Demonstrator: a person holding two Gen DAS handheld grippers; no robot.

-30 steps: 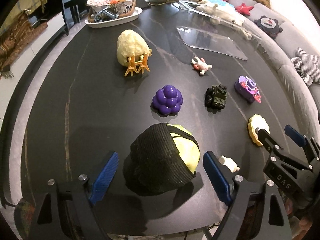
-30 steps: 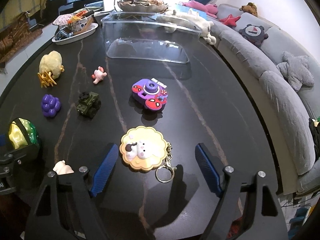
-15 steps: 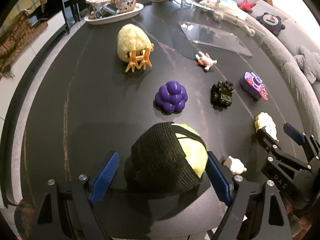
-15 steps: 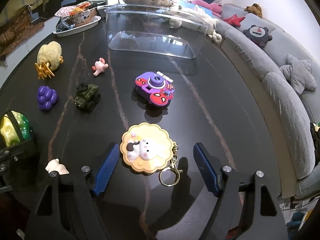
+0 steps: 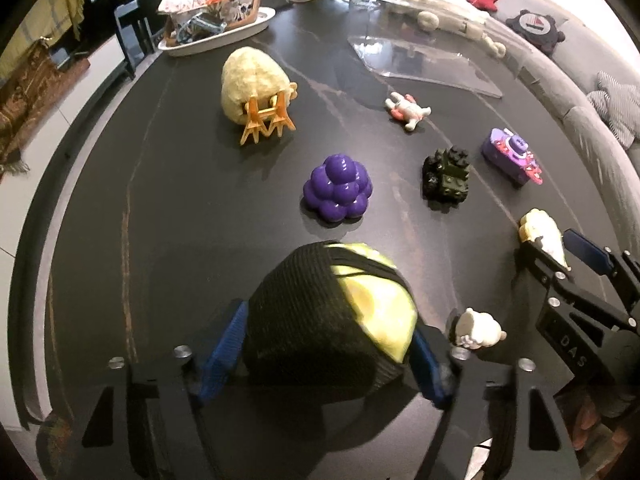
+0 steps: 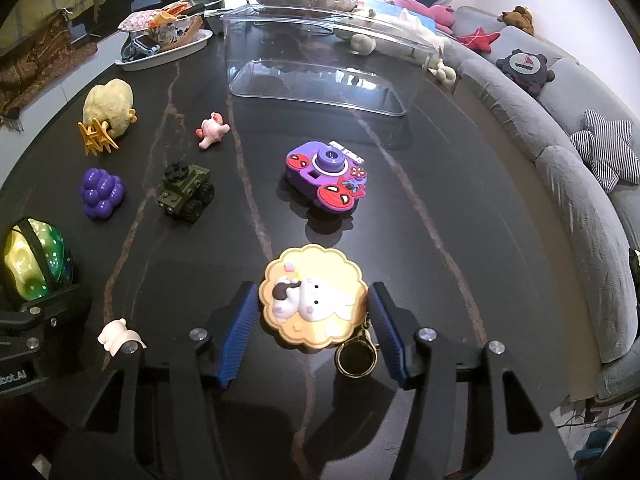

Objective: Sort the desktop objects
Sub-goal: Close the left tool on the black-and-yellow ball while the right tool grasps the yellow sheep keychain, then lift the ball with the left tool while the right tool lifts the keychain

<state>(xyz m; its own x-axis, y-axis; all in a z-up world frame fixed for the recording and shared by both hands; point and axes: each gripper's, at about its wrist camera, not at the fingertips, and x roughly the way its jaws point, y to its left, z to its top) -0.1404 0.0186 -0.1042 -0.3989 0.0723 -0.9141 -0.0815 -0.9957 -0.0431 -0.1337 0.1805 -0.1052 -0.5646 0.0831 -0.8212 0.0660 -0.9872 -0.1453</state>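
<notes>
Desktop objects lie scattered on the dark worktop in front of me. Nearest on my left, the left hand-held gripper has its blue pads pressed against both sides of a yellow-green ball in black netting, gripping it where it sits on the worktop. On my right, the right hand-held gripper sits narrowed around the yellow cookie-shaped keychain, pads at or just off its scalloped edges; I cannot tell if they truly touch, and its ring lies by the right pad. A small white figurine stands between the two grippers. Further out I see a purple grape cluster and a dark green toy truck, side by side but apart, with a purple toy camera to their right. Beyond those sit a yellow plush chick with orange feet and a small pink-and-white figurine lying on its side. Farthest back, a clear plastic bin stands near the worktop's far edge, with a white dish of clutter to its left.
</notes>
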